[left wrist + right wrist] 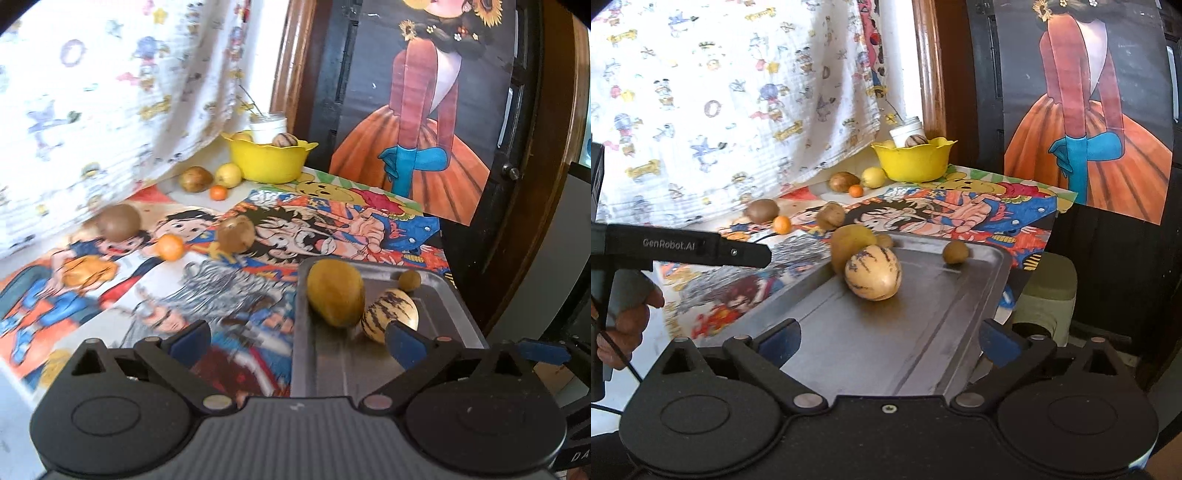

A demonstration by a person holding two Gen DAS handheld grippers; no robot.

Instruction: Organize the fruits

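A metal tray (923, 332) lies on the cartoon-print table cover and holds a striped cream fruit (873, 273), a yellow-brown oval fruit (849, 247) and a small brown fruit (955, 252). My right gripper (890, 339) hangs open over the tray's near end with nothing between its fingers. In the left wrist view the tray (454, 306) lies to the right, with the striped fruit (388, 312) and the oval fruit (335, 293) on it. My left gripper (297, 338) stands open above the tray's left edge, empty.
Loose on the cover lie a brown round fruit (118, 221), an orange (170, 246) and a brown fruit (236, 233). A yellow bowl (269, 162) with fruit stands at the back by a curtain, more fruit beside it. A hand (624, 325) holds the left gripper's handle.
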